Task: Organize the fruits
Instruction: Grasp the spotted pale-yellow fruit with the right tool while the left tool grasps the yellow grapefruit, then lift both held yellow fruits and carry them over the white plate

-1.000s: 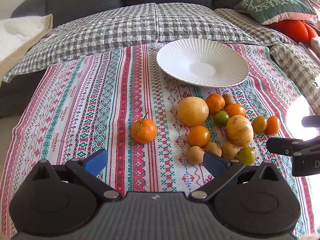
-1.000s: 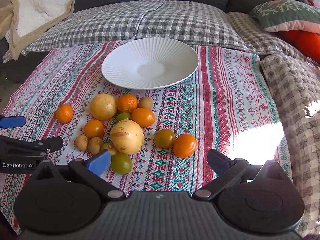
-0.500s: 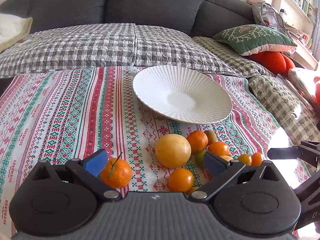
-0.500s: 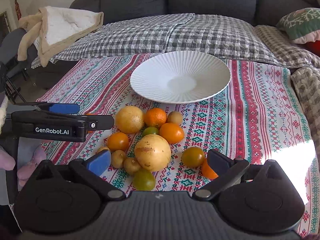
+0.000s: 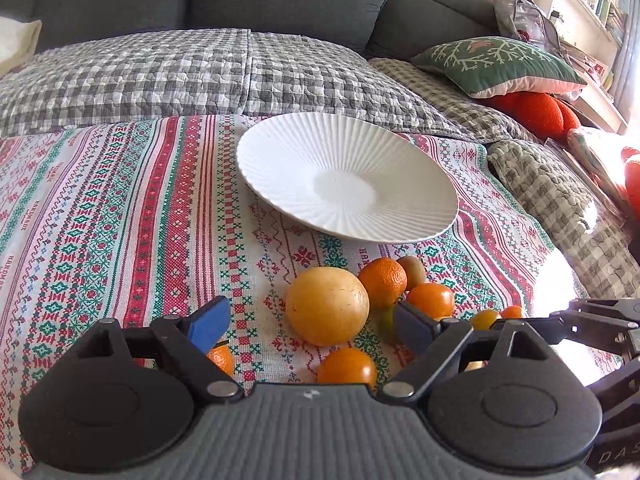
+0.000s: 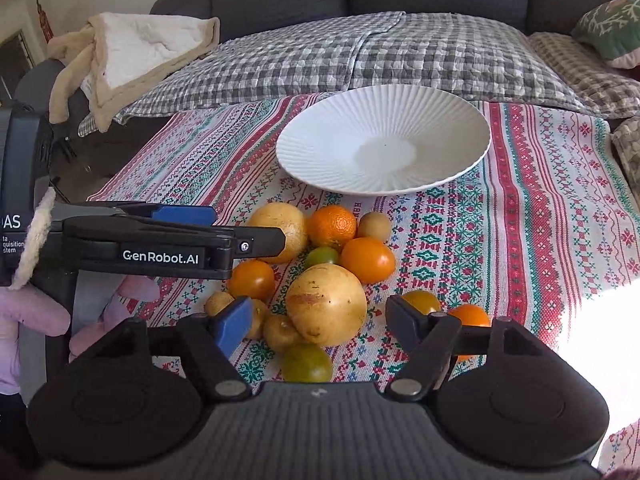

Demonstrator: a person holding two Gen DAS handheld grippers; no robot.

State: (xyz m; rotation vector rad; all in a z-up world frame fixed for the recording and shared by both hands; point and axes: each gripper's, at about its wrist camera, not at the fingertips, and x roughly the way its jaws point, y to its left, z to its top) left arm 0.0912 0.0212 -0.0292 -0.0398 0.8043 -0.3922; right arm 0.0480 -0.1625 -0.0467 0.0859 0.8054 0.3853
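Observation:
A white ribbed plate (image 5: 348, 184) (image 6: 384, 140) stands empty on the patterned cloth. Before it lies a heap of fruit: two large yellow round fruits (image 5: 327, 306) (image 6: 326, 304), oranges (image 5: 382, 280) (image 6: 333, 222), orange and green tomatoes (image 6: 367, 260) (image 6: 306, 363) and small brown fruits (image 6: 374, 225). My left gripper (image 5: 310, 328) is open, low over the cloth, its jaws on either side of a large yellow fruit, apart from it. A small tangerine (image 5: 219, 358) lies under its left finger. My right gripper (image 6: 318, 320) is open, its jaws on either side of the other large yellow fruit.
A grey checked quilt (image 5: 180, 72) and sofa back lie behind the plate. A green cushion (image 5: 496, 62) and red cushions sit at the right. A beige blanket (image 6: 132, 52) lies at the far left. The left gripper's side (image 6: 160, 248) crosses the right wrist view.
Both grippers have moved lower and closer to the fruit heap. The left one went past the small tangerine toward the large yellow fruit. Both stay open.

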